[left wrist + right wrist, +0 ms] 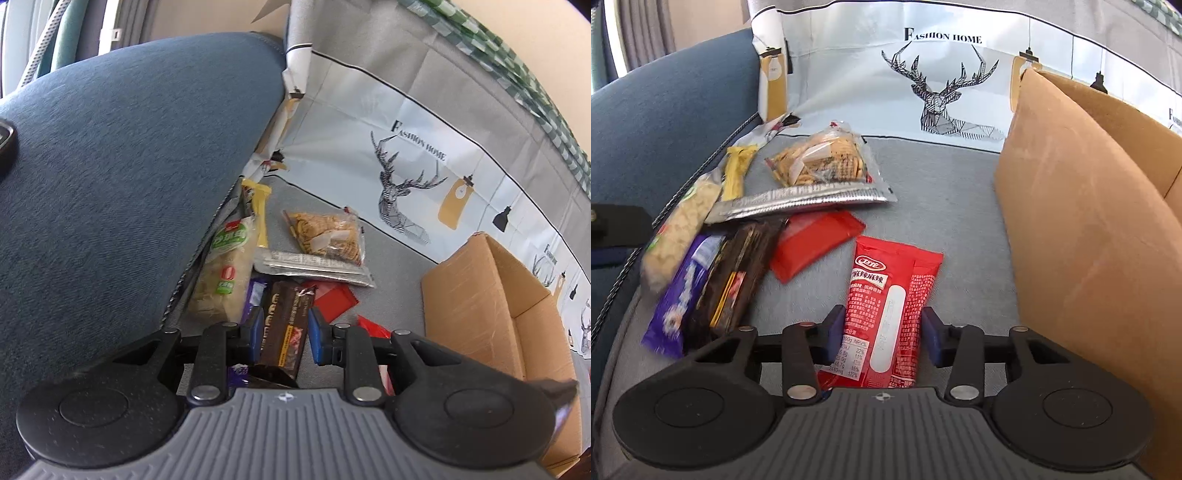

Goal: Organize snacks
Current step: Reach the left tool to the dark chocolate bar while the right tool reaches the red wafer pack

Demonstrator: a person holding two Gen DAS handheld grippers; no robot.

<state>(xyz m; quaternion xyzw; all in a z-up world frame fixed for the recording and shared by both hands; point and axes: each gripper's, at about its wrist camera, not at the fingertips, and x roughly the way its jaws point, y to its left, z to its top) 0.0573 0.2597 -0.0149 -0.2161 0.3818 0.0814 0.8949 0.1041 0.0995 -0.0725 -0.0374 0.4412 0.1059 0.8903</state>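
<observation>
On a grey sofa seat, a tall cardboard box [1082, 236] stands at the right, well apart from a pile of snack packets [768, 221] at the left. My right gripper [882, 334] has its jaws spread around a red spicy-snack packet [890, 306], neither pad clearly touching. My left gripper [282, 334] straddles a dark brown chocolate bar [286, 325], its jaws nearly against the wrapper; I cannot tell whether they pinch it. I judge that slick wrappers may slip, or the purple packet [683, 291] beside the bar could get dragged along.
</observation>
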